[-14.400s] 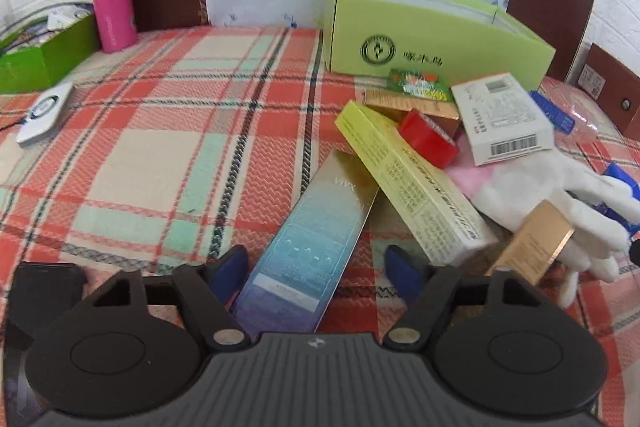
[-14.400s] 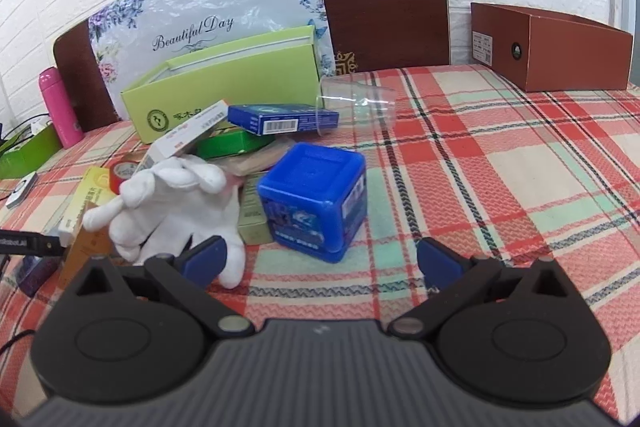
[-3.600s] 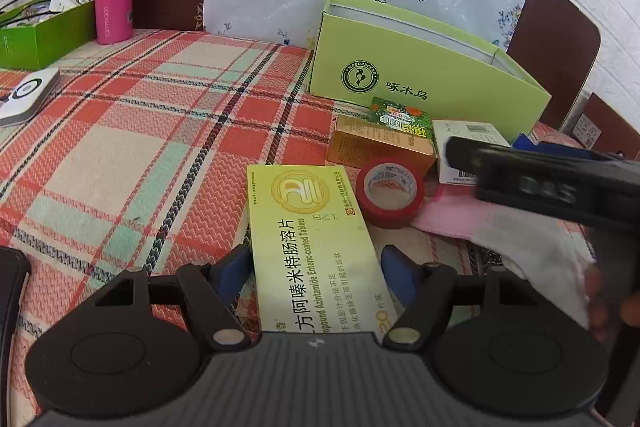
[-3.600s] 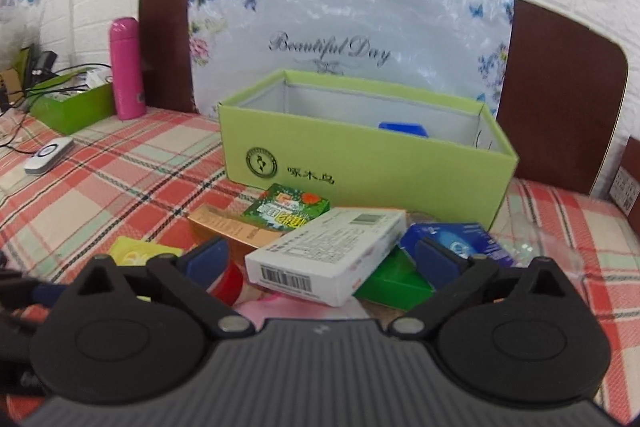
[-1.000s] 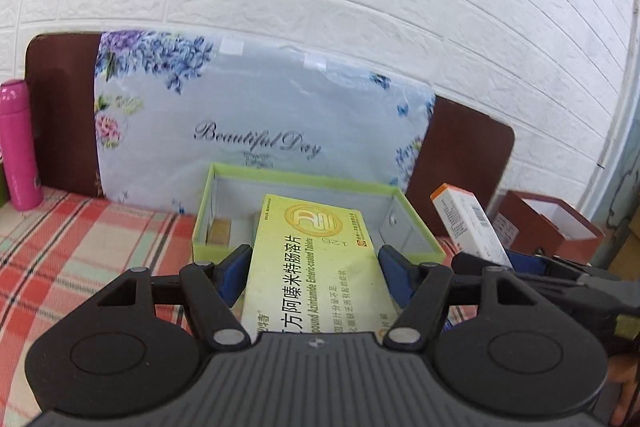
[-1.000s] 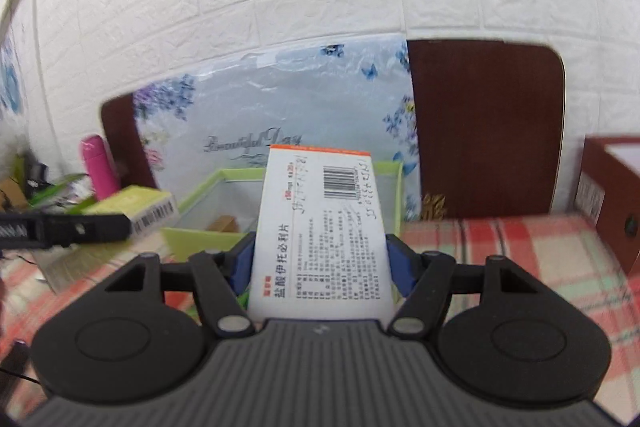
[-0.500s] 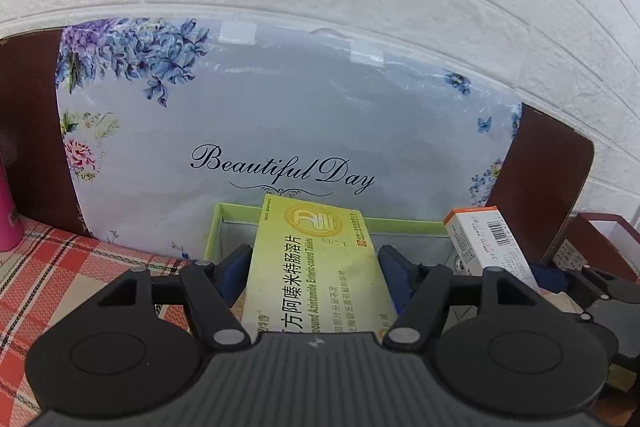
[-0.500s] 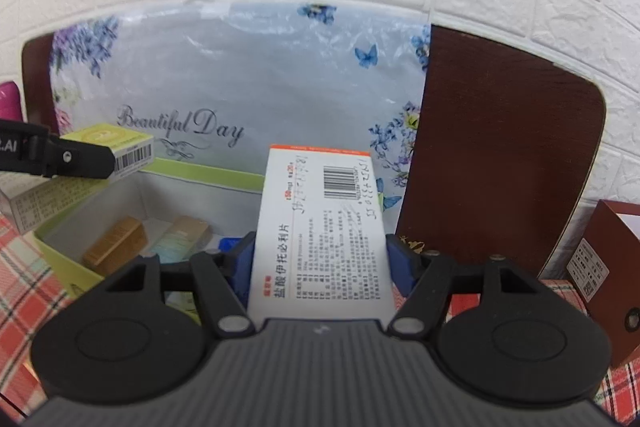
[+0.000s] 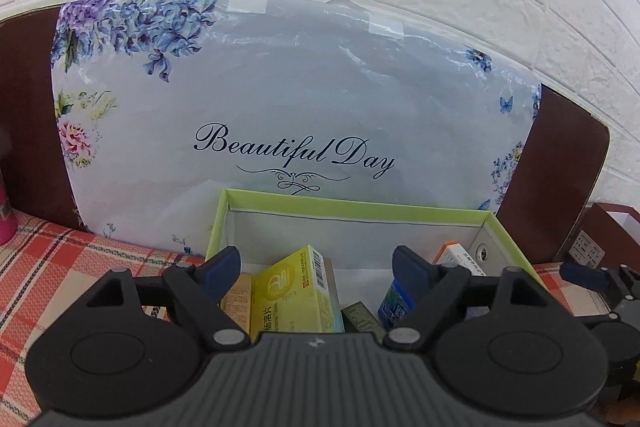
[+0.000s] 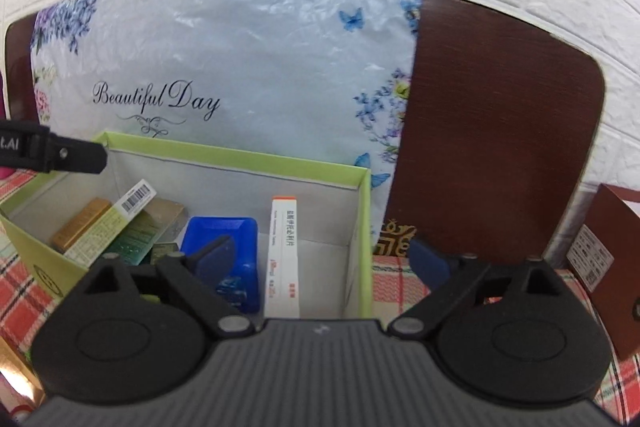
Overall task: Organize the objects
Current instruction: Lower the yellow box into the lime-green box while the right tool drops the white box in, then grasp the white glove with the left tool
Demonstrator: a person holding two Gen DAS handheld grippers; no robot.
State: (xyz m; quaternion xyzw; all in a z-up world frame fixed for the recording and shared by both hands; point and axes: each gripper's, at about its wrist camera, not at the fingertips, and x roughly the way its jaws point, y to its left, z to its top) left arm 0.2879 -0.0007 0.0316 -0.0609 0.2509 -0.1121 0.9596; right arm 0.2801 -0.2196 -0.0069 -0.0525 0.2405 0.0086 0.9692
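Note:
A green storage box stands on the plaid table. My left gripper is open and empty above its left part. The yellow medicine box lies tilted inside, just below it; it also shows in the right wrist view. My right gripper is open and empty above the right part of the storage box. The white medicine box with an orange end stands on edge inside, against a blue cube. A gold box lies at the left inside.
A floral "Beautiful Day" board leans on brown chair backs behind the storage box. A brown carton stands at the right. A pink bottle is at the far left. The left gripper's finger reaches over the storage box's corner.
Both grippers have opened. The yellow medicine box has dropped from the left gripper into the green box, and the white medicine box has dropped from the right gripper into it.

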